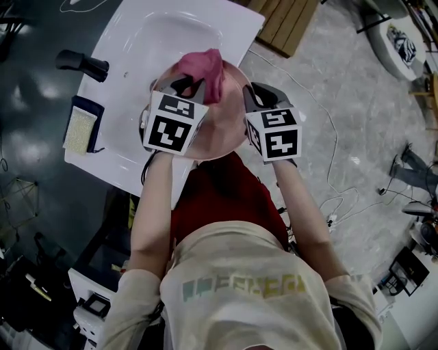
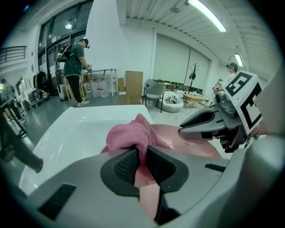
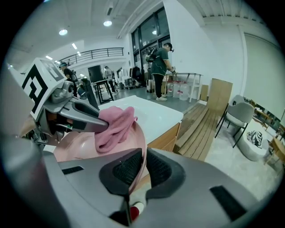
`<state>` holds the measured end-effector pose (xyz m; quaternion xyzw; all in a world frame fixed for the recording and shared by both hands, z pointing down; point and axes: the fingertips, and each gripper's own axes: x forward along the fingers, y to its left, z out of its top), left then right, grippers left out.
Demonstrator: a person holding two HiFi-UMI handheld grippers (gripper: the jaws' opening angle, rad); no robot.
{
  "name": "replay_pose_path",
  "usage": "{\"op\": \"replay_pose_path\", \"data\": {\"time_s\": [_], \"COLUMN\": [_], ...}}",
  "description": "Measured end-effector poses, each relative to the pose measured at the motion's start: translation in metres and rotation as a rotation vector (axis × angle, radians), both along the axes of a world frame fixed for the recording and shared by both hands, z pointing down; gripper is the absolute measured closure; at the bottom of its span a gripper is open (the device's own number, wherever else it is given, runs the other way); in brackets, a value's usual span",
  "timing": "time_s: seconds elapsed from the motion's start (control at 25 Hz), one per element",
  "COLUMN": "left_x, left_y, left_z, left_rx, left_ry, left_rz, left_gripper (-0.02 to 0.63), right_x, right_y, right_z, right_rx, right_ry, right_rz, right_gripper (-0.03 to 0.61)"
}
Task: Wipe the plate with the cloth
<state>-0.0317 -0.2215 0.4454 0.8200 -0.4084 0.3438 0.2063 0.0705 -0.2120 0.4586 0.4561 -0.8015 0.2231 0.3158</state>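
Left gripper (image 2: 141, 161): in my left hand. The jaws are pressed together on a fold of the pink cloth (image 2: 130, 133), and the terry fabric bunches up above the ribbed pads.
Right gripper (image 3: 143, 165): in my right hand. The jaws pinch the rim of the pink plate (image 3: 78, 149), which runs edge-on between the two pads.
Plate: held off the counter by my right gripper only, with its face turned up toward the head view. It sits over the near edge of the white sink (image 1: 147, 41).
Cloth: resting on the plate's upper face, on the far part and toward my left. It touches the plate and drapes down from the left jaws.
Gripper spacing: side by side and close together. The left tips are over the plate's face and the right tips are at its right rim.
Counter, left side: a black faucet (image 1: 82, 63) stands at the far left. A yellow sponge (image 1: 80, 130) lies in a dark blue holder, well apart from the plate.
Floor, right side: grey, with a white cable (image 1: 330, 137) trailing across it and wooden slats (image 1: 287, 20) beyond the sink.
Background: a person in a green top (image 2: 73, 67) stands far off by a table, seen from both gripper views.
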Motion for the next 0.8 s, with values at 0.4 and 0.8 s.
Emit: {"op": "replay_pose_path", "data": {"time_s": [0.4,0.8], "left_x": [-0.058,-0.063], "left_y": [0.015,0.03], "left_z": [0.002,-0.04], "left_rx": [0.005,0.033], "left_ry": [-0.073,0.1], "left_rz": [-0.113,-0.156], "left_gripper": [0.554,0.554], "right_x": [-0.001,0.0], "right_y": [0.003,0.004], "right_z": [0.0,-0.001], "right_rx": [0.013,0.014], "right_ry": [0.004,0.001], "right_rz": [0.002,0.027], "right_gripper": [0.518,0.519]}}
